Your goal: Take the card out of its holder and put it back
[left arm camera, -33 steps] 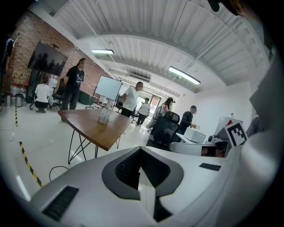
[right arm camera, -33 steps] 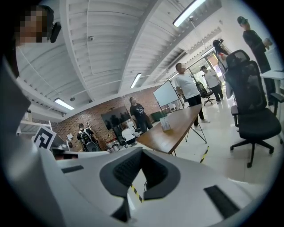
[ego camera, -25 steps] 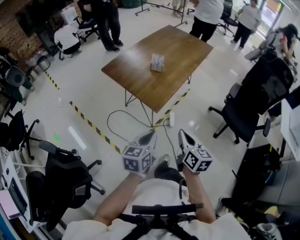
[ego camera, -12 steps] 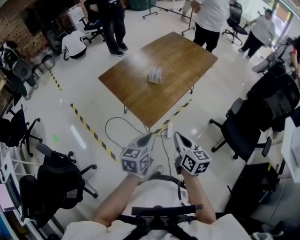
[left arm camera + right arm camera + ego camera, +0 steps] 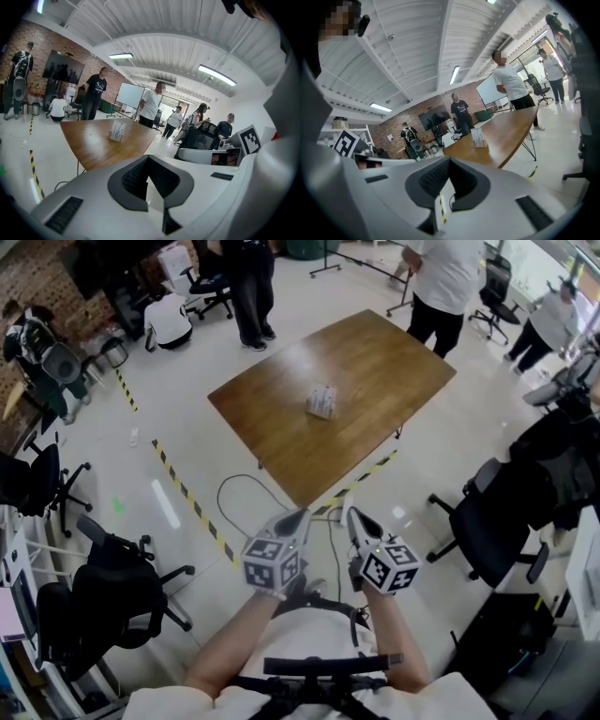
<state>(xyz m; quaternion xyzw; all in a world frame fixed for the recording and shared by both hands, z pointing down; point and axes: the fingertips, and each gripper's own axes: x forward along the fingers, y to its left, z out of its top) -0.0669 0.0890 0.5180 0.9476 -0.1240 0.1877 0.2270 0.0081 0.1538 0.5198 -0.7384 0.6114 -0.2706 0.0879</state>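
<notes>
A small clear card holder (image 5: 322, 400) with a card in it stands near the middle of a wooden table (image 5: 384, 352), far ahead of me. My left gripper (image 5: 301, 516) and right gripper (image 5: 349, 513) are held side by side over the floor, well short of the table, both pointing toward it. In the left gripper view the jaws (image 5: 148, 159) meet with nothing between them, and the holder (image 5: 116, 131) shows small on the tabletop (image 5: 89, 140). The right gripper (image 5: 450, 161) is likewise shut and empty, with the holder (image 5: 477, 137) far off.
Yellow-black tape (image 5: 187, 498) and a loose cable (image 5: 246, 491) lie on the floor between me and the table. Black office chairs stand at the left (image 5: 112, 592) and the right (image 5: 497, 512). People (image 5: 448, 277) stand beyond the table's far side.
The table and the holder have come a little nearer and lower in the head view. Both grippers stay together in front of me, shut and empty.
</notes>
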